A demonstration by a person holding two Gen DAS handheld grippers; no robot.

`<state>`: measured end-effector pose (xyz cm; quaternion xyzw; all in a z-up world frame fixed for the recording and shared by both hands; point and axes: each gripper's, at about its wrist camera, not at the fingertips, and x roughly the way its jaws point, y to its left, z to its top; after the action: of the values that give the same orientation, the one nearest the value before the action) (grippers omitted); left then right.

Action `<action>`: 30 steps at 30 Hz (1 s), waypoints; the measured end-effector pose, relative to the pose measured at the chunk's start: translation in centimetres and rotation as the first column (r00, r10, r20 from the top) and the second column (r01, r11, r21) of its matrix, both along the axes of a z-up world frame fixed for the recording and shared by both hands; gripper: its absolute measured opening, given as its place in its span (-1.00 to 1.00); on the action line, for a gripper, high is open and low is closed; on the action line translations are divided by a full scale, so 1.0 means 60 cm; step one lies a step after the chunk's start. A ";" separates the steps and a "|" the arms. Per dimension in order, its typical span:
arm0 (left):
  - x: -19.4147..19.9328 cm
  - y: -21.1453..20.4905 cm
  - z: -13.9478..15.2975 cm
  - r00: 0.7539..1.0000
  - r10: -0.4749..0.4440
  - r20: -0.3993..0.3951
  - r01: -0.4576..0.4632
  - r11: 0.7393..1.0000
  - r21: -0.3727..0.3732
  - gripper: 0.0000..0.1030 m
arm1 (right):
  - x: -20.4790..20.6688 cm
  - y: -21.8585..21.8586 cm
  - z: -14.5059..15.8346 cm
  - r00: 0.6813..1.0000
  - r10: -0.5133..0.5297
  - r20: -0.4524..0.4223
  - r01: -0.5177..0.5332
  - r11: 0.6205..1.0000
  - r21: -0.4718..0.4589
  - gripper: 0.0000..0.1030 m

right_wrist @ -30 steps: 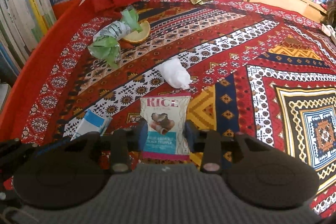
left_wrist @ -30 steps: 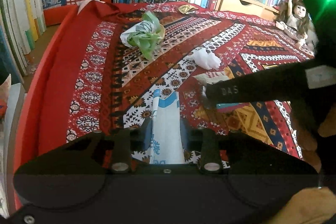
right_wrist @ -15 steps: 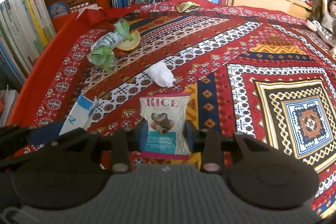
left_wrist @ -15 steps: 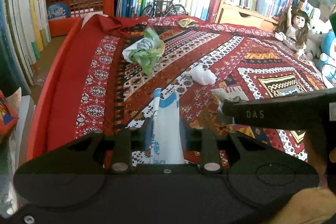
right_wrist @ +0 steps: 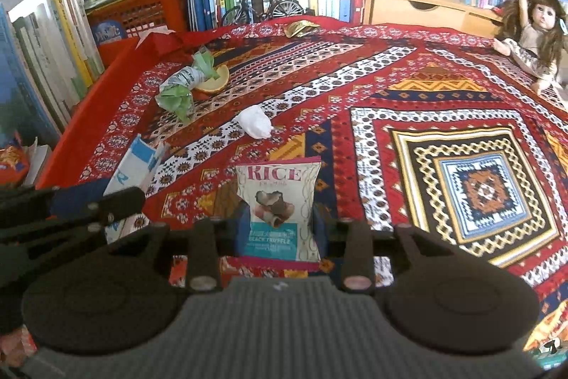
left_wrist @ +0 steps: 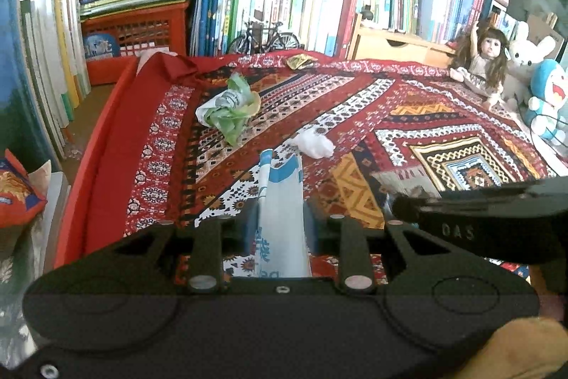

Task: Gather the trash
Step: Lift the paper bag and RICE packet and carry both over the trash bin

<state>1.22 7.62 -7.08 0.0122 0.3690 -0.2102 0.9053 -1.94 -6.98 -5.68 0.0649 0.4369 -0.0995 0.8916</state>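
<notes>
The left gripper [left_wrist: 280, 229] is clamping a blue-and-white carton [left_wrist: 282, 212] and the right gripper [right_wrist: 280, 229] is pinching a rice snack packet [right_wrist: 278, 205], both lifted above the patterned cloth [right_wrist: 443, 102]. A white tissue [right_wrist: 255, 125], a green wrapper [right_wrist: 181, 87] and a gold wrapper [right_wrist: 300, 28] are waiting farther off, while a doll [right_wrist: 532, 34] is sitting far right, blocking nothing

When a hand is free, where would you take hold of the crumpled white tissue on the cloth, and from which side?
Probably from straight above, across its narrower width. The crumpled white tissue lies as a low, soft lump, apart from the green wrapper, with bare patterned cloth all round, so tongs could close on its raised middle.
</notes>
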 end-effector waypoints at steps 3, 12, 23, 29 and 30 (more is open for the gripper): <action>-0.021 -0.001 0.012 1.000 0.009 0.015 -0.009 1.000 -0.007 -0.49 | -0.028 -0.003 0.009 1.000 -0.005 0.013 0.005 1.000 0.002 -0.20; -0.119 -0.014 0.041 0.999 0.000 0.035 0.001 1.000 -0.023 -0.49 | -0.137 -0.006 0.040 0.999 -0.016 0.044 0.017 1.000 -0.002 -0.20; -0.272 -0.043 0.052 0.997 -0.076 0.034 0.077 0.997 -0.029 -0.49 | -0.295 -0.018 0.056 0.996 -0.067 0.057 0.066 0.998 0.015 -0.19; -0.341 -0.060 0.044 0.992 -0.121 0.025 0.122 0.992 -0.024 -0.49 | -0.374 -0.023 0.054 0.993 -0.107 0.054 0.106 0.994 0.026 -0.19; -0.353 -0.062 0.042 0.992 -0.127 0.022 0.128 0.992 -0.022 -0.49 | -0.386 -0.024 0.052 0.992 -0.111 0.051 0.110 0.994 0.027 -0.19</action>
<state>-19.94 3.89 -4.54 0.0272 0.3556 -0.2718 0.8939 -25.11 -8.40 -2.57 0.1025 0.4104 -0.1418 0.8950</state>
